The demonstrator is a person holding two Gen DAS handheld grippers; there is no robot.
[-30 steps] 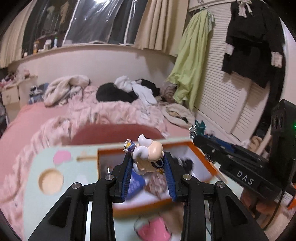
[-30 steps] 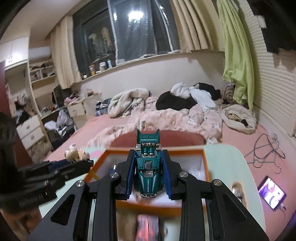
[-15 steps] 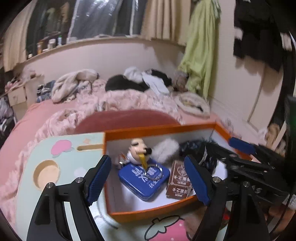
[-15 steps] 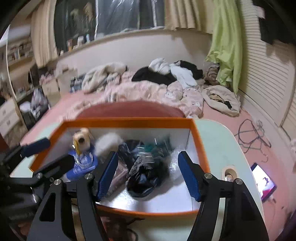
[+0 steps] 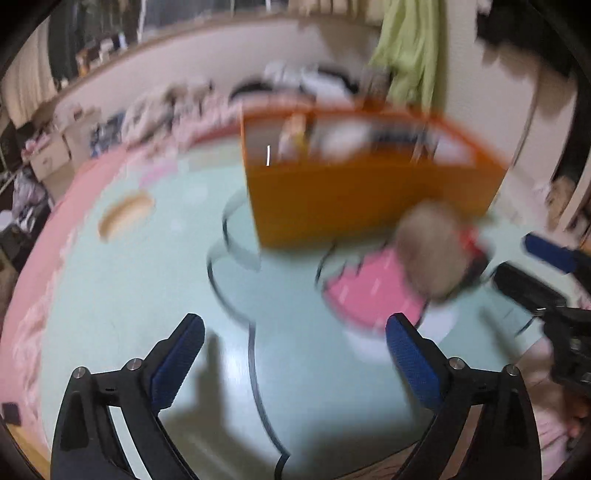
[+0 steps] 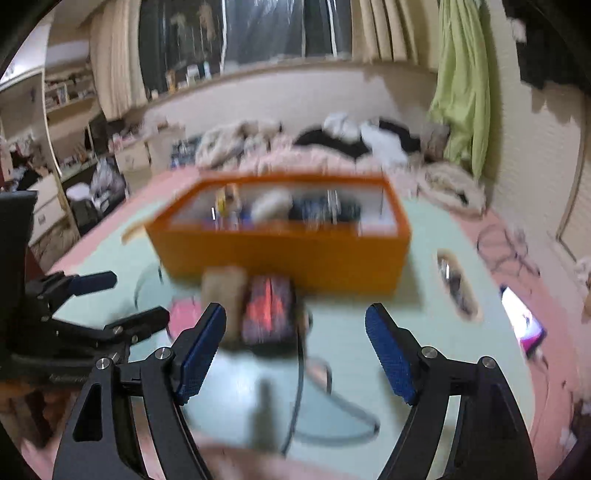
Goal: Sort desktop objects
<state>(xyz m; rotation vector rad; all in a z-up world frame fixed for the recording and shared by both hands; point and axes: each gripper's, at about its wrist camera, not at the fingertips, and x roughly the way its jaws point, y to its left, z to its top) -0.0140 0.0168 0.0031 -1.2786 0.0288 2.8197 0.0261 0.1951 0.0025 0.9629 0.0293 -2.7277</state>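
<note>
Opening both claws over the mint worktop (image 5: 129, 295)
Left claw (image 5: 295, 354) and right claw (image 6: 295, 347) are spreading, gripping nothing; orange box (image 6: 288, 254) is sitting beyond.

A home bedroom: unmade bed (image 6: 332, 155) strewn with clothes, curtained window (image 6: 280, 29)

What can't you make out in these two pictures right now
- Contents of the orange box: both views, motion blur; only smeared shapes.
- Tan and dark thing on the table before the box: right view, blurred; no telling what it is.
- Left gripper and right gripper: jaws opening, nothing between them.
</note>
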